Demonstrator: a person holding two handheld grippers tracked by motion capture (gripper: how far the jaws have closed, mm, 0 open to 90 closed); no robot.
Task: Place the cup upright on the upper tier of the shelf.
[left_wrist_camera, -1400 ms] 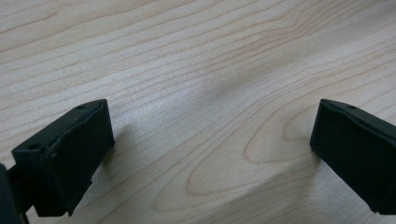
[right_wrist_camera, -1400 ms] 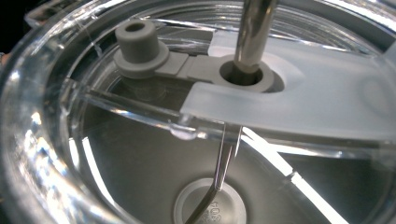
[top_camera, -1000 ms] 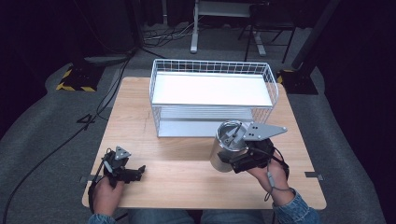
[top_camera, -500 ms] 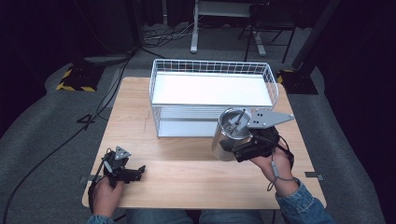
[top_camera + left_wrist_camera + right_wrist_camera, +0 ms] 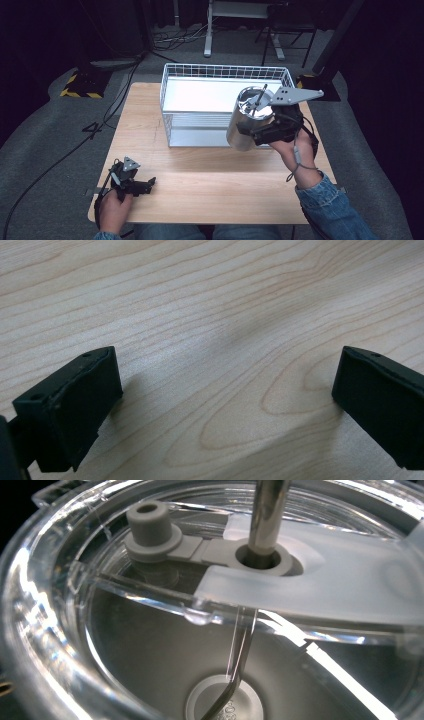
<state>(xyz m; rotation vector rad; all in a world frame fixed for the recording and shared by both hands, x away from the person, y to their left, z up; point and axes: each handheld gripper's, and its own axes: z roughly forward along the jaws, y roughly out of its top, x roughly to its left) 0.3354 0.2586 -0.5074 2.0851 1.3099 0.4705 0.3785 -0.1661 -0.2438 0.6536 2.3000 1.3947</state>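
A steel cup (image 5: 244, 126) with a clear plastic lid (image 5: 150, 605) is held in the air by the right gripper (image 5: 260, 131), tilted, above the front right part of the wire basket (image 5: 172, 80) and the wooden bench (image 5: 210, 180). The cup is a plain brushed-metal cylinder, and a metal straw (image 5: 260, 95) stands up through a hole in the lid. In the right gripper view the lid is very close: a pale sliding tab (image 5: 310, 590) surrounds the straw (image 5: 265, 515), a small grey plug (image 5: 150, 525) sits beside it, and through the plastic the shiny inside of the cup appears, with the lower bent part of the straw reaching toward the bottom (whether any liquid is inside cannot be told). The right gripper's jaws are hidden behind the cup and the grey plate, but the gripper is clamped on the cup's side. The white wire basket stands at the far middle of the bench with a white floor and nothing visible in it. The left gripper (image 5: 142, 184) rests low at the near left of the bench, held in the left hand (image 5: 114, 207); its own view shows its two black jaws spread wide over bare wood grain.
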